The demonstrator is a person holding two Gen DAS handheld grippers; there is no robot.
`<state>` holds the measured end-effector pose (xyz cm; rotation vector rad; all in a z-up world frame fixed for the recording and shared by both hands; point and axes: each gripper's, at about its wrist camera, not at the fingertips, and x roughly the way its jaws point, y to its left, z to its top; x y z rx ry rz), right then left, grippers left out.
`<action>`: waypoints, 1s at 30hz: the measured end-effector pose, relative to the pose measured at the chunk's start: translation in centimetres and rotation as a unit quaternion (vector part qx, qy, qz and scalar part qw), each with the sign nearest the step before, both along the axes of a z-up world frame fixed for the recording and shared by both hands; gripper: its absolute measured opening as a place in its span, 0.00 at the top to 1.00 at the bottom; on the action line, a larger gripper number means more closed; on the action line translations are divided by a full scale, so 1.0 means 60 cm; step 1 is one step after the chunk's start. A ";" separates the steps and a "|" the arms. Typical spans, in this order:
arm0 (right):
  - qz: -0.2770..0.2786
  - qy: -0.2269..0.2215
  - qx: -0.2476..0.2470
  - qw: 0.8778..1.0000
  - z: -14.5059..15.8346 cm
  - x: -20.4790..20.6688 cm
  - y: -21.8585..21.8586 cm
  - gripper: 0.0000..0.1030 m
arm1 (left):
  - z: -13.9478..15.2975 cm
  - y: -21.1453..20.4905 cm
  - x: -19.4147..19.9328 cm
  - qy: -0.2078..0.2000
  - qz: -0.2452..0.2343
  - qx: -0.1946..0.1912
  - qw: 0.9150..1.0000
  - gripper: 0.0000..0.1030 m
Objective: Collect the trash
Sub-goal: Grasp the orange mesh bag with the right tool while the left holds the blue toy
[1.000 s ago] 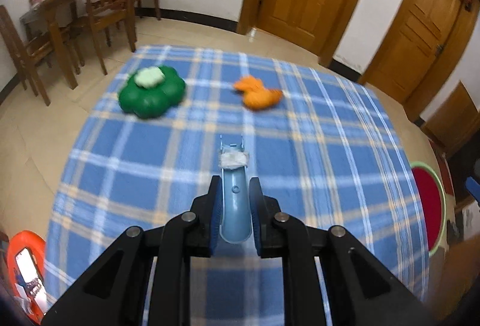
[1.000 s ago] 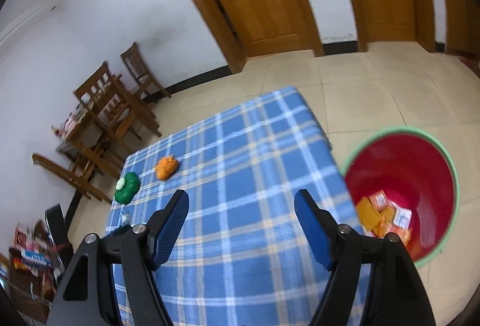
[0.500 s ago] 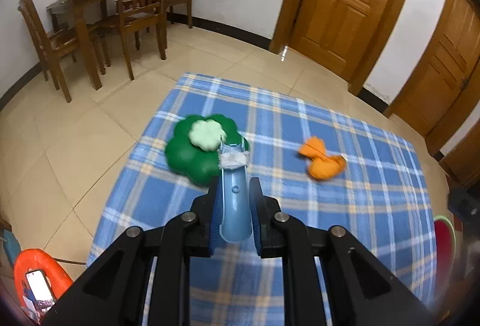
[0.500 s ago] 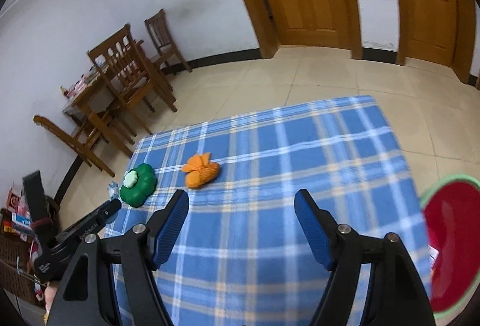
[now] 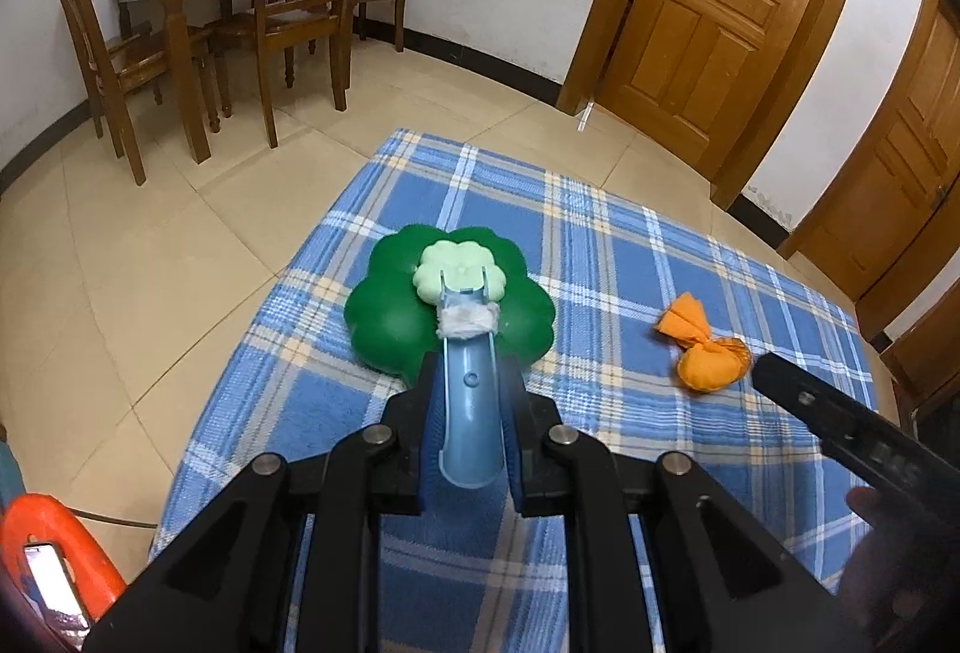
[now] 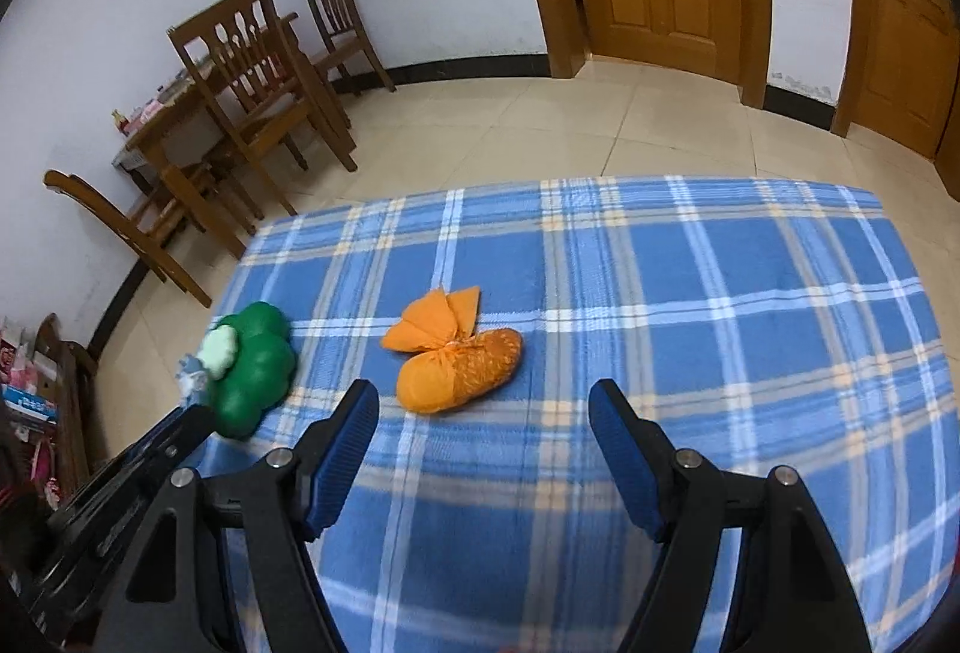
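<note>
Our left tool (image 5: 467, 401) pinching light-blue plastic scoop (image 5: 468, 413) over green flower-shaped cushion (image 5: 396, 317), our right tool (image 6: 483, 443) spread, empty, right of cushion near orange tied bag (image 6: 456, 362)

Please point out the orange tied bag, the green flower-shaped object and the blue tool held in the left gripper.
orange tied bag (image 6: 459, 371): right wrist view, on its rounded body.
green flower-shaped object (image 5: 390, 317): left wrist view, on a dark green lobe.
blue tool (image 5: 471, 413): left wrist view, on its handle.
</note>
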<state>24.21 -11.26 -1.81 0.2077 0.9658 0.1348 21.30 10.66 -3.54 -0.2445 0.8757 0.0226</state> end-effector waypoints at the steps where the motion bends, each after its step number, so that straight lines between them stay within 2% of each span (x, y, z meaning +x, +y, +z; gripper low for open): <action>1: 0.000 0.001 -0.005 1.000 -0.005 0.005 0.003 0.27 | -0.003 0.001 0.000 -0.002 0.000 -0.001 1.000 0.83; 5: -0.004 0.003 -0.017 1.000 -0.023 0.025 0.014 0.28 | -0.004 0.006 -0.001 -0.009 -0.002 -0.005 1.000 0.83; 10: 0.000 0.001 -0.014 1.000 -0.034 0.030 0.017 0.39 | -0.006 0.008 -0.002 -0.010 -0.007 -0.011 1.000 0.83; 13: 0.014 0.000 0.000 1.000 -0.032 0.028 0.021 0.55 | -0.006 0.009 -0.004 -0.009 -0.009 -0.013 1.000 0.83; 17: 0.019 -0.006 0.001 1.000 -0.028 0.019 0.020 0.64 | -0.002 0.007 -0.006 -0.007 -0.016 -0.017 1.000 0.83; 23: 0.011 -0.018 0.022 1.000 -0.008 -0.012 -0.008 0.73 | 0.013 -0.004 -0.022 -0.012 -0.025 -0.022 0.999 0.83; 30: -0.003 -0.032 0.056 0.998 0.022 -0.065 -0.053 0.75 | 0.031 -0.027 -0.047 -0.014 -0.042 -0.031 0.999 0.83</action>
